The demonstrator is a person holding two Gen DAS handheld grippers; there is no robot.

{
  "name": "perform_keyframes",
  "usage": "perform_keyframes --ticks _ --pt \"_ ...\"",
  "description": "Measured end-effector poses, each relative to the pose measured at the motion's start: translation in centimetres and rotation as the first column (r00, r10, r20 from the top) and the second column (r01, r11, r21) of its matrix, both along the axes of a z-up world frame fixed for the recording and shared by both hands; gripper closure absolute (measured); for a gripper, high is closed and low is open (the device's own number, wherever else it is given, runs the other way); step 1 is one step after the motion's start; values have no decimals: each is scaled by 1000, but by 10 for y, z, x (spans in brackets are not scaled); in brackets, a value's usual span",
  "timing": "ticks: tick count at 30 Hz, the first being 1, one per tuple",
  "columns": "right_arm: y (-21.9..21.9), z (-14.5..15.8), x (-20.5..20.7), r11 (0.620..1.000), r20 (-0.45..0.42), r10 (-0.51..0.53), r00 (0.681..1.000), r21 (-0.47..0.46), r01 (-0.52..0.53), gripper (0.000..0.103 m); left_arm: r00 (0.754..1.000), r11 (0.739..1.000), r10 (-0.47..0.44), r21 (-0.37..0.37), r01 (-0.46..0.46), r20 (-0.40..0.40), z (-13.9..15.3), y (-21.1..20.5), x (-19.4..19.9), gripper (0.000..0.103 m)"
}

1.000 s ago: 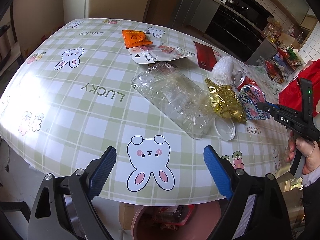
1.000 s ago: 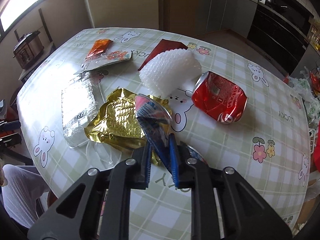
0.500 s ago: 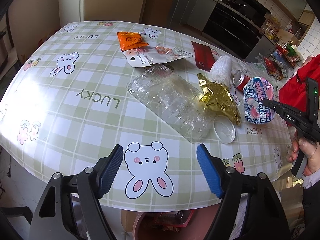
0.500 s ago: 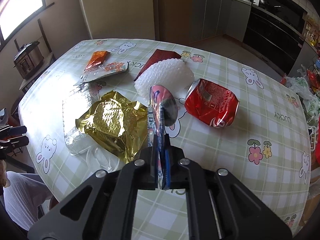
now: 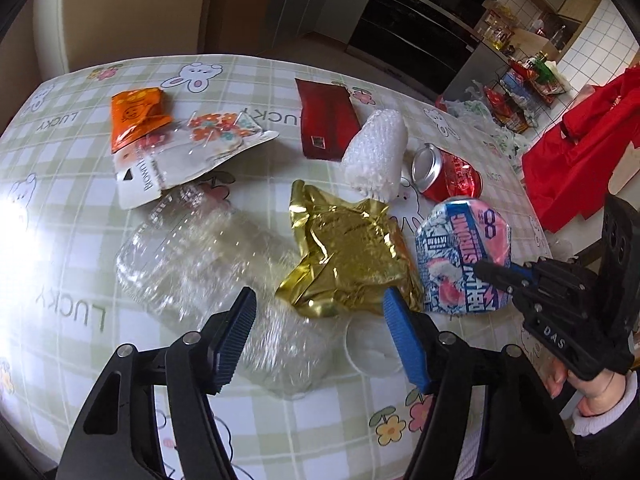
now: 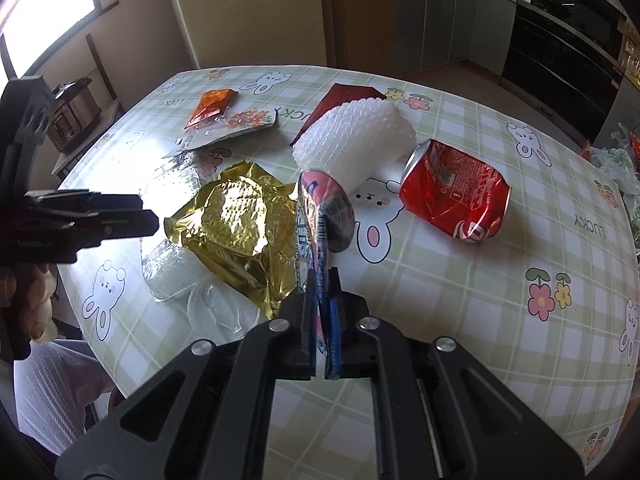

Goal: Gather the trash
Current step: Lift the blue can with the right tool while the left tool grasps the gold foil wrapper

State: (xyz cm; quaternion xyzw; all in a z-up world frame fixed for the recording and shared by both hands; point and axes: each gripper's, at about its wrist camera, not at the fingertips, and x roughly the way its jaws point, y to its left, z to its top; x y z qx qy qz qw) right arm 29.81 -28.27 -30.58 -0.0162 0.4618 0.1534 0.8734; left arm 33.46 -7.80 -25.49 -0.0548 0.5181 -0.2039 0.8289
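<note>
Right gripper (image 6: 322,304): jaws clamping the flattened blue-pink wrapper (image 5: 464,256). Left gripper (image 5: 320,316): jaws closing, empty, hovering over the gold foil (image 5: 348,256) near the table's (image 5: 80,272) front edge.

Table (image 6: 472,304): green-and-white check cloth printed with rabbits, flowers and "LUCKY", beneath and ahead of the gripper.
Dark kitchen cabinets (image 5: 420,20): far ahead, beyond the table.
Red cloth (image 5: 580,152): right of the gripper.
Electric cooker (image 6: 74,114): far left, on a low stand.

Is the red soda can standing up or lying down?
Lying down. The red can rests on its side on the table, dented and crumpled, with its silver top facing sideways toward the white bubble wrap.
</note>
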Motion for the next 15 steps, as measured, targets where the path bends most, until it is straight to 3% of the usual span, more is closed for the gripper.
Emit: perform_keyframes --ticks 2,9,15 --pt "-1 -1 1 1000 -2 -4 1000 9 4 94 1000 1000 -3 16 3 -18 -5 -5 18 57" --pt "-4 -2 4 1000 -2 -7 1000 13 7 94 998 998 -25 57 28 -57 -22 -12 53 62" --pt "-5 -2 4 1000 -5 -8 1000 17 8 94 997 997 -54 54 57 -55 -27 -20 55 88"
